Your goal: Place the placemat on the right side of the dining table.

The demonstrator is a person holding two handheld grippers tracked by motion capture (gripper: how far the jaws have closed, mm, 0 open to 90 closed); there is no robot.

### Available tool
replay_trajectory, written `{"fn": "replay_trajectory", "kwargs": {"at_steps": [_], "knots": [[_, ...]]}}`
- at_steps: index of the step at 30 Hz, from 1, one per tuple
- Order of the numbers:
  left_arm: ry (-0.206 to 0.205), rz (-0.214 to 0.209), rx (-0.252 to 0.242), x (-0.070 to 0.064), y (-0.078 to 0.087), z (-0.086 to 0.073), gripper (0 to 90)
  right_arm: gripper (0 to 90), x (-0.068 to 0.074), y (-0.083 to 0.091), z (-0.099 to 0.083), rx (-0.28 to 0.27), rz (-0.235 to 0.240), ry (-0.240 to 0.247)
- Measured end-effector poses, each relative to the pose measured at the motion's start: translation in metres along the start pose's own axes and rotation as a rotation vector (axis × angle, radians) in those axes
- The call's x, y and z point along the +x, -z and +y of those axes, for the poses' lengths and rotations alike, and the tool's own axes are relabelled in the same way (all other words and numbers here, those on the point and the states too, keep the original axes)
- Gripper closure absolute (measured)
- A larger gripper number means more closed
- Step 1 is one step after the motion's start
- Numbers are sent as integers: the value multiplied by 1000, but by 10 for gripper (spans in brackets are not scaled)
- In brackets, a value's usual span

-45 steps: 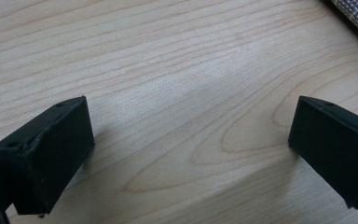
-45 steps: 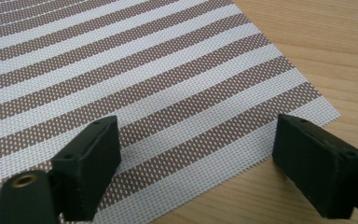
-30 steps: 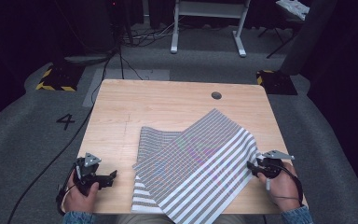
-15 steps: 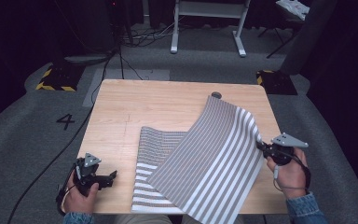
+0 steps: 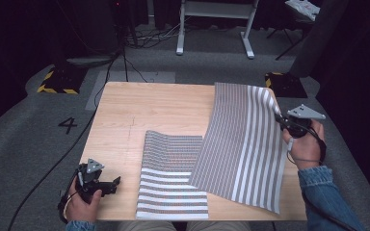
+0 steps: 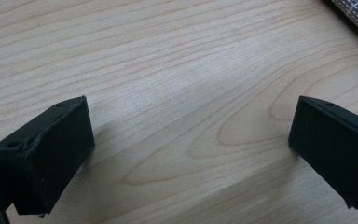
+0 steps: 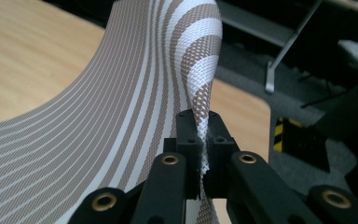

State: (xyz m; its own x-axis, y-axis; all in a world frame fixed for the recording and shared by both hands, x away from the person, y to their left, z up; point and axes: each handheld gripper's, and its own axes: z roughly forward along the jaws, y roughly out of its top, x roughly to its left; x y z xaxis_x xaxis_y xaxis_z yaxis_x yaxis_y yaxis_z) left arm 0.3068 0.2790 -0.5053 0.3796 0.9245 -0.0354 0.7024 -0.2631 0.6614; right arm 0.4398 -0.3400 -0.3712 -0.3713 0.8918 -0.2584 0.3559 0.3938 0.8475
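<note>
Dark room with grey carpet; a pale wooden desk (image 5: 139,110) stands at centre, black cables and a white frame behind it. A striped mesh cloth (image 5: 173,178) lies partly flat near the desk's front edge, while its right portion rises in a sheet toward the far right corner. The right hand-held gripper (image 5: 282,120) is pinched tight on the cloth's edge, seen in the right gripper view as jaws clamped on the weave, apparently lifting that side to unfold or turn it. The left hand-held gripper (image 5: 113,183) rests at the front left, jaws spread wide over bare wood, holding nothing, probably waiting.
</note>
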Motion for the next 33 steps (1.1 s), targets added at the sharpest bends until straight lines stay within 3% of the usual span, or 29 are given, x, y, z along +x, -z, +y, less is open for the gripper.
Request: {"fn": "replay_trajectory", "kwargs": {"at_steps": [3, 5, 9, 11, 17, 23, 25, 28, 33], "knots": [[-1, -4, -1, 0, 0, 0, 0, 469, -15, -29, 5, -159, -93, -51], [-2, -4, 2, 1, 0, 1, 0, 416, -14, -34, 5, -173, -85, -73], [-4, -4, 5, 1, -1, 2, 0, 381, -5, -31, 4, -184, -44, -53], [-3, -5, 4, 1, -1, 2, 0, 369, 5, -25, 0, -183, 3, -71], [-1, -9, 3, 1, -1, 2, 0, 342, 20, -16, -4, -171, 60, -89], [0, -9, 3, 1, -1, 2, 0, 321, 41, -3, -6, -125, 139, -103], [0, -9, 3, 1, -1, 2, 1, 321, 54, 3, -6, -96, 201, -114], [0, -9, 3, 1, -1, 2, 0, 321, 63, 7, -5, -83, 242, -115], [-3, -2, 5, 1, -1, 2, 0, 320, 91, 15, -2, -52, 330, -87]]}}
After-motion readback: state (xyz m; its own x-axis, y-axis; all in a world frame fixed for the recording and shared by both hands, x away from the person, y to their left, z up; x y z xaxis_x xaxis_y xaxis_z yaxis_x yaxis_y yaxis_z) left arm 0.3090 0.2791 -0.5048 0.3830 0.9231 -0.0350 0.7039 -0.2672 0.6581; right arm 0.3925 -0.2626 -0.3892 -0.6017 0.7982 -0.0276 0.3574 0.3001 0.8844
